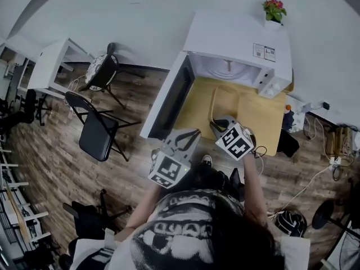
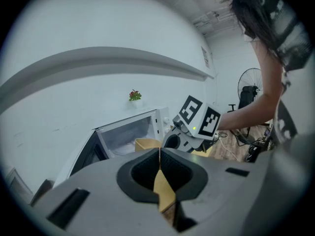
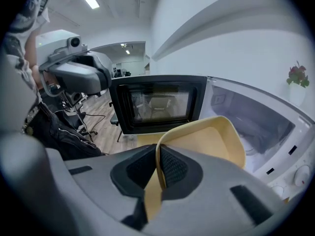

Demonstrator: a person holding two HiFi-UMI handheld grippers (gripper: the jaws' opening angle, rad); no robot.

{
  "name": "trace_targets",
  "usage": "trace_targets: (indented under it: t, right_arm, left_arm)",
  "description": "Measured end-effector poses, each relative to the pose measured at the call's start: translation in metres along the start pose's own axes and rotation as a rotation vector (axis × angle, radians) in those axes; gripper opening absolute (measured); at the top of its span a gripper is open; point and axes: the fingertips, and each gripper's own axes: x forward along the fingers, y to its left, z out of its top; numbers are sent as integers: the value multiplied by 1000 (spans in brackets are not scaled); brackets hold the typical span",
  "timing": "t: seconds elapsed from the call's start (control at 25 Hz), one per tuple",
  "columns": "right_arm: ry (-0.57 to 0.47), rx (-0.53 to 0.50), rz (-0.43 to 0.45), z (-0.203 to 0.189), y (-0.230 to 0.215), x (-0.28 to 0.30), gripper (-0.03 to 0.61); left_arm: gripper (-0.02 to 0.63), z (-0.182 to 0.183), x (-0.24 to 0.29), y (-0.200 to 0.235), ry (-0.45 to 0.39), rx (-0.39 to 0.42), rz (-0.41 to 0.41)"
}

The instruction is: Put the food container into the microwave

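A pale yellow food container (image 1: 225, 103) hangs over the yellow table (image 1: 197, 108), just in front of the white microwave (image 1: 236, 38). The microwave door (image 1: 171, 97) is swung wide to the left and its cavity (image 1: 225, 69) is lit. My right gripper (image 1: 219, 125) is shut on the container's near rim; in the right gripper view the wall of the container (image 3: 211, 139) runs between the pads (image 3: 172, 168). My left gripper (image 1: 183, 139) hovers left of it at the table's front edge, shut with nothing in it. From the left gripper view the container (image 2: 147, 144) sits before the cavity (image 2: 125, 134).
A potted plant (image 1: 274, 7) stands on top of the microwave. Two black folding chairs (image 1: 95, 131) and a white desk (image 1: 53, 63) are on the wood floor to the left. Cables and a power strip (image 1: 334, 162) lie at the right, with a fan (image 1: 289, 223) below.
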Motion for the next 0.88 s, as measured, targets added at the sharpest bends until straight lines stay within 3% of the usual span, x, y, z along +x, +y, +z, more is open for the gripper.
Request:
trace_targets:
  t: [0.16,0.6,0.88]
  right_arm:
    - [50,-27,-18,-5,-22,11,23]
    - [263,-224,-117,-21,-85,60,25]
    - [342,-266,-149,-20,-131,81,31]
  left_arm:
    - [8,4,9,-8,1,17,-51]
    - [8,15,23,12,-39,71,-187]
    - [8,20,25,19,-72,75,-312]
